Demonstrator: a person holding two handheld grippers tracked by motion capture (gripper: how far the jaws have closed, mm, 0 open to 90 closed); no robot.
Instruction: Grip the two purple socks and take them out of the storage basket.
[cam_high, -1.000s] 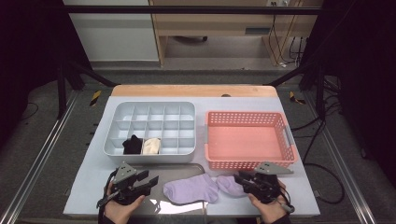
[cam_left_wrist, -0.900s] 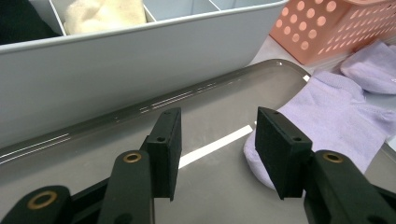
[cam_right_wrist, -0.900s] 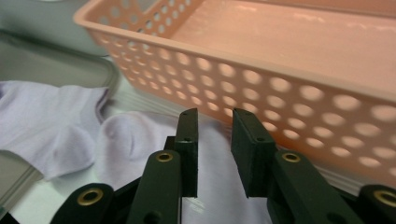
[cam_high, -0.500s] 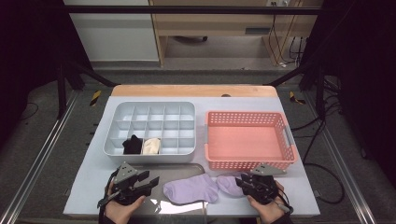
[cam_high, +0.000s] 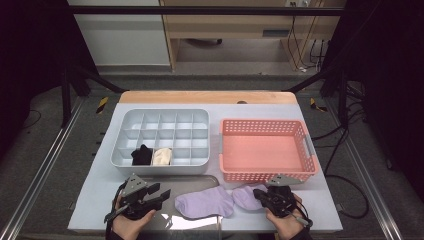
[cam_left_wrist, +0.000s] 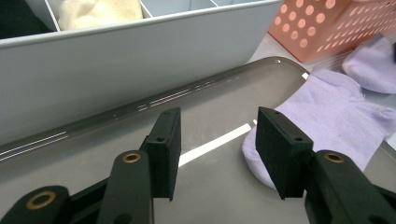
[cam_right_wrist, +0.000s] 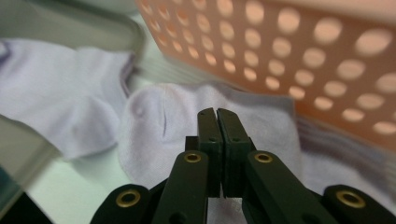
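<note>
Beside the pink basket, right gripper fingers just closed over lilac sock, left gripper open.

The table carries a grey tray between the left claw and right claw; beyond them sit an organizer and a basket.

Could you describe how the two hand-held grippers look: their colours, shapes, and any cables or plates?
Both grippers are black. The left gripper has two flat rectangular jaws with finely ribbed pads, on arms fixed by brass-coloured rivets. In the high view it carries a grey three-cornered plate on top. The right gripper has the same black arms and brass-coloured rivets, and a cable trails from it in the high view. No sleeves are visible.
</note>
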